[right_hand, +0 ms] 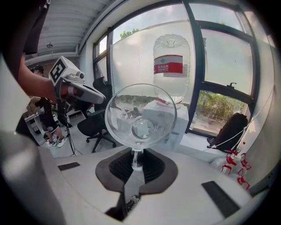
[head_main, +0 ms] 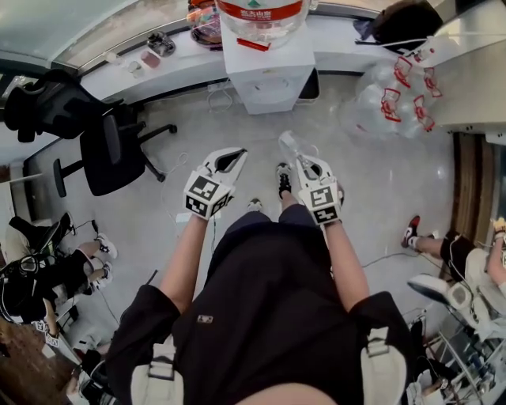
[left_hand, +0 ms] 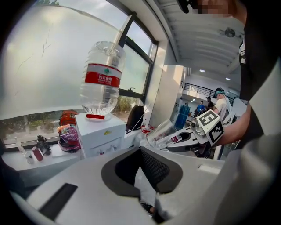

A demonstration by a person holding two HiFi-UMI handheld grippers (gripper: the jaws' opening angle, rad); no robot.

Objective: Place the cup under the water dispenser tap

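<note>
**Right gripper.** The right gripper (right_hand: 137,161) has its jaws drawn narrow and clamped on the short stem of the clear glass cup (right_hand: 140,118). The cup projects forward from the jaw tips with its bowl tipped away from the gripper. The foot of the cup sits back between the pads and cannot be made out.

**Left gripper.** The left gripper (left_hand: 140,151) has its jaw tips brought together, and nothing is between them. It touches no object.

**Position of the cup.** The cup is carried in the air above the floor, beside the left gripper. It is well apart from the white water dispenser (head_main: 269,75), which stands ahead against the window ledge.

**Limits of view.**
- In the head view, the inverted water bottle (head_main: 261,12) on the dispenser is cut off by the top edge.
- The dispenser tap cannot be made out in any view.
- In the right gripper view, the cup's bowl covers most of the dispenser body.
- In the head view, the cup is hard to separate from the pale floor because it is transparent.
</note>
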